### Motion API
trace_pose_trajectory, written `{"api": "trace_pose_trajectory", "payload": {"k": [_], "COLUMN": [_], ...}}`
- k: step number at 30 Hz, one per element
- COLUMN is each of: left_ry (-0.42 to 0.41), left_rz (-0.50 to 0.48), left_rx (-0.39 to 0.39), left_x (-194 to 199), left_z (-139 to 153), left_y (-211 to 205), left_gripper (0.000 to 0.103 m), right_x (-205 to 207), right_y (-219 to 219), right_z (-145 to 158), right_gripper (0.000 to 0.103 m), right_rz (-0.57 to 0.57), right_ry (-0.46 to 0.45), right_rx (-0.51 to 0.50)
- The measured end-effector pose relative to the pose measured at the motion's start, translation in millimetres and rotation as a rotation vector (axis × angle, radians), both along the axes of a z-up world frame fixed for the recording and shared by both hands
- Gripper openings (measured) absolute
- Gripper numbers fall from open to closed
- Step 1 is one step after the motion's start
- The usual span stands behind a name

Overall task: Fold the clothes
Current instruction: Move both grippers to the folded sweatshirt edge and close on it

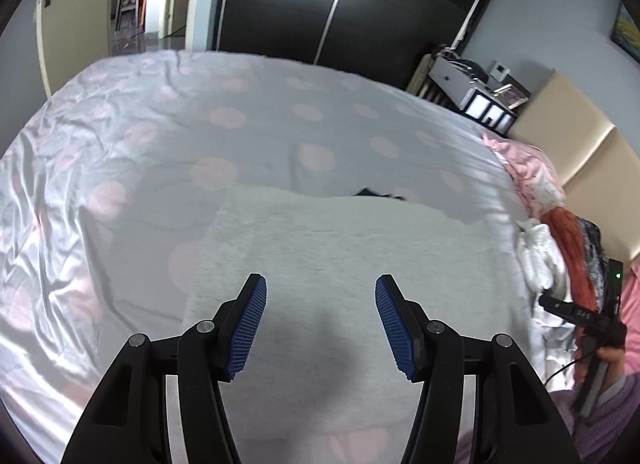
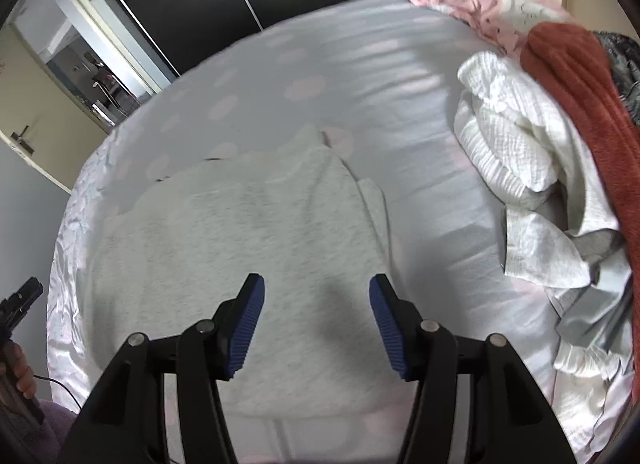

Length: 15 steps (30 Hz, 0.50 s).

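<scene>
A: Where are we? L tool first.

B: Left gripper (image 1: 321, 324) has its blue ribbed pads spread, nothing btwn them. Right under and just ahead of it lies the pale grey marl knit garment (image 1: 340, 248), flat on the bed. Right gripper (image 2: 316, 324) same: pads apart, empty, hanging over the same garment (image 2: 240, 244), nearer its right-hand edge.

A: Folded yet?

B: Partly, I'd say. A layer is doubled over at the far right corner, w/ a thinner flap sticking out beside it. Far edge shows a dark scrap (image 1: 378, 193), can't tell what it is.

A: So how to do the next bit well?

B: My guess: each tool takes a near corner or side edge, pinching both layers, not just the top one. Lift together, carry evenly, else the knit skews. Smooth before letting go.

A: Surface?

B: Shiny pale grey sheet with pink dots (image 1: 260, 115), soft and creased to the left, so cloth may slide or drag. To the right of the right tool: a heap of white crinkled cloth (image 2: 516, 143), then a rust-red ribbed knit (image 2: 576, 75), pink fabric behind.

A: Room beyond?

B: Dark sliding wardrobe (image 1: 304, 3) past the bed's far end, an open door to its left.
</scene>
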<state>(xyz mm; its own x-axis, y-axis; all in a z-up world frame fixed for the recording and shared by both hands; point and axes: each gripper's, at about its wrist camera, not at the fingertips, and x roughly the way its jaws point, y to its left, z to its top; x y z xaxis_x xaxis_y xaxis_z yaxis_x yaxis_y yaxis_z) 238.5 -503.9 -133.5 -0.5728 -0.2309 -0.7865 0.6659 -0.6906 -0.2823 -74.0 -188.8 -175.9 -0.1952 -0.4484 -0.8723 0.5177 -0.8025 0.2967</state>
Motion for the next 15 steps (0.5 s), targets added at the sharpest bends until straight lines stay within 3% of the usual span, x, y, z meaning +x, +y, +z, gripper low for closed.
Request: {"api": "trace_pose_trajectory", "payload": {"k": [5,15], "left_ry": [-0.013,0.008], "left_rz": [0.062,0.063], "left_rx": [0.097,0.216], "left_x": [10,3], "left_z": [-39,-56], "left_y": [-41,-53], "left_gripper": [0.059,0.059], "right_x": [-34,-51], "right_y": [-2,3], "right_z": [-40,-94], "right_gripper": [0.054,0.054], "right_rz": [-0.03,-0.063], "right_ry": [-0.113,-0.18], "right_rx": [0.044,-0.022]}}
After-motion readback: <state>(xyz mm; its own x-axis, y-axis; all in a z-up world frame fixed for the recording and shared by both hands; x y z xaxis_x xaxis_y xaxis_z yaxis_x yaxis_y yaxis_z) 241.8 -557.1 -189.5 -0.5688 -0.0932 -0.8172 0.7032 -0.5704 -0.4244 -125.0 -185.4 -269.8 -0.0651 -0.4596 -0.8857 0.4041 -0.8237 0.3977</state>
